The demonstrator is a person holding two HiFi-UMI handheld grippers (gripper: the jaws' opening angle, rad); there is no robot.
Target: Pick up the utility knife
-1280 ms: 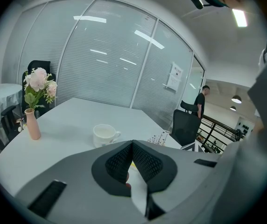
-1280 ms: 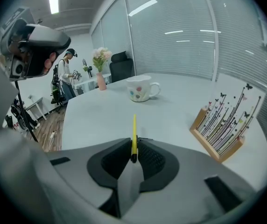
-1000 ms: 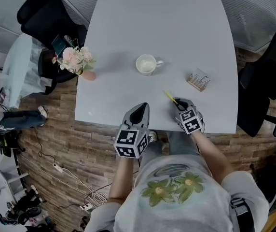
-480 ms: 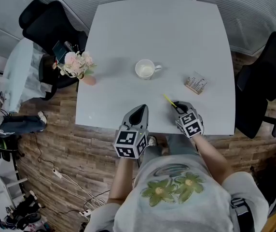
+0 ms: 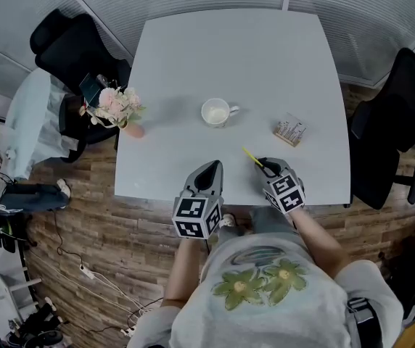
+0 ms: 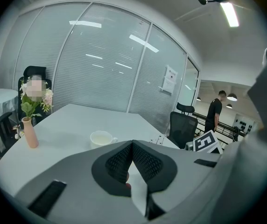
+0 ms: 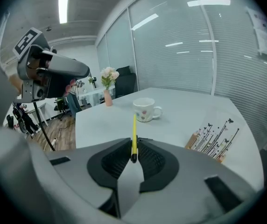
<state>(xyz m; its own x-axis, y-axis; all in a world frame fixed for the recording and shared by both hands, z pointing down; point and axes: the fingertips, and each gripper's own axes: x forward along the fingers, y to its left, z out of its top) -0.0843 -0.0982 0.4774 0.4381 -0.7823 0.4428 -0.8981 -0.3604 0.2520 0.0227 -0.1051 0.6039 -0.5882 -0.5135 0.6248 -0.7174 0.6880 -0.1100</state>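
Note:
The utility knife [image 5: 252,155] is a thin yellow strip, and my right gripper [image 5: 265,167] is shut on its near end, holding it off the white table [image 5: 229,42] near the front right edge. In the right gripper view the knife [image 7: 134,133] stands edge-on between the black pads [image 7: 148,158] and points away toward the cup [image 7: 145,109]. My left gripper [image 5: 209,167] hovers over the table's front edge to the left of it. Its jaws [image 6: 132,146] are shut with nothing between them.
A white cup [image 5: 215,112] stands mid-table and a pink vase of flowers [image 5: 114,104] at the left edge. A small patterned box [image 5: 289,131] sits right of the cup, just beyond the knife. Black office chairs [image 5: 392,122] flank the table.
My right gripper has risen a little with the yellow knife in it, lifting the knife off the table. The left gripper has stayed put.

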